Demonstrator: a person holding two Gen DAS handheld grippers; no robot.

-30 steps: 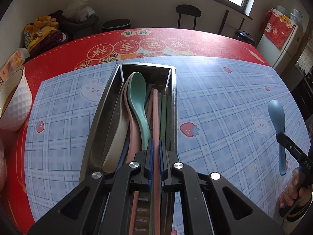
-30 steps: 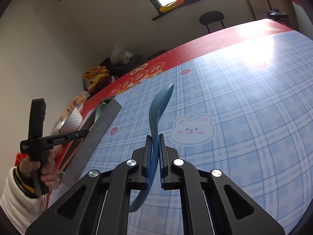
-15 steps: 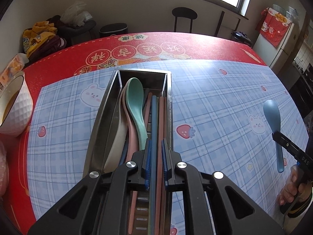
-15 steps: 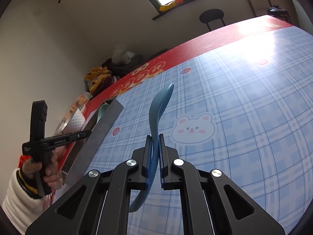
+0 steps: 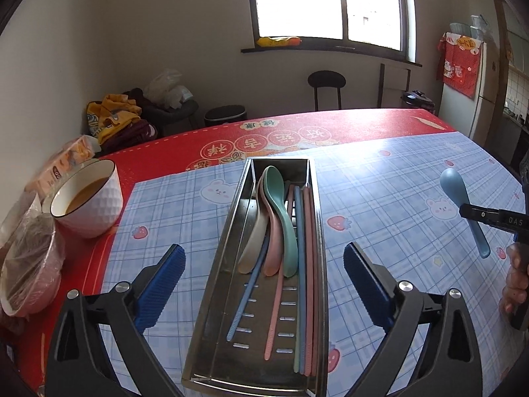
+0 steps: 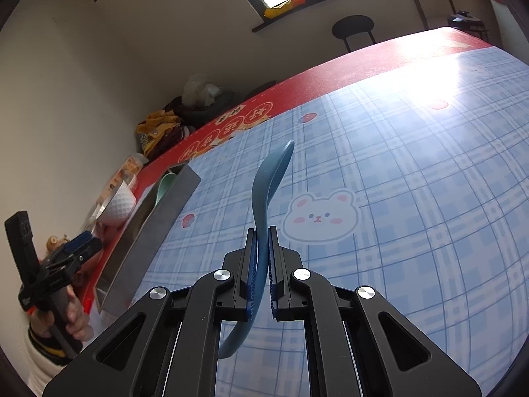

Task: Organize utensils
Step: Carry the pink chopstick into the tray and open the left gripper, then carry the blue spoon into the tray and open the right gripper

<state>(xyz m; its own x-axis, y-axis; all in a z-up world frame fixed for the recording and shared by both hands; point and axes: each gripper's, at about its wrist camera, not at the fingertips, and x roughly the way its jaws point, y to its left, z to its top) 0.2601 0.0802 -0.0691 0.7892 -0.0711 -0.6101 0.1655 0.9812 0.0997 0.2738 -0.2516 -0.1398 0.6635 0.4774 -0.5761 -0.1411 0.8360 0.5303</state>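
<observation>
Left wrist view: my left claw (image 5: 263, 264) is opening, jaws wide, nothing between them, hanging over the metal tray (image 5: 228, 248) of spoons and chopsticks (image 5: 305, 264). Risk, I judge: catching the tray wall on the way out.

Right wrist view: my right claw (image 6: 261, 258) pinches the blue spoon (image 6: 269, 182), right of the tray. Edge-on grip; it could twist or slip.

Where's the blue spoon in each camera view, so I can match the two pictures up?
Left wrist view: the blue spoon is at the far right edge, clamped in the right gripper.
Right wrist view: the spoon rises at centre from between that gripper's pads.
Shared landmark: the metal utensil tray, centre in the left view, at left in the right view.
</observation>
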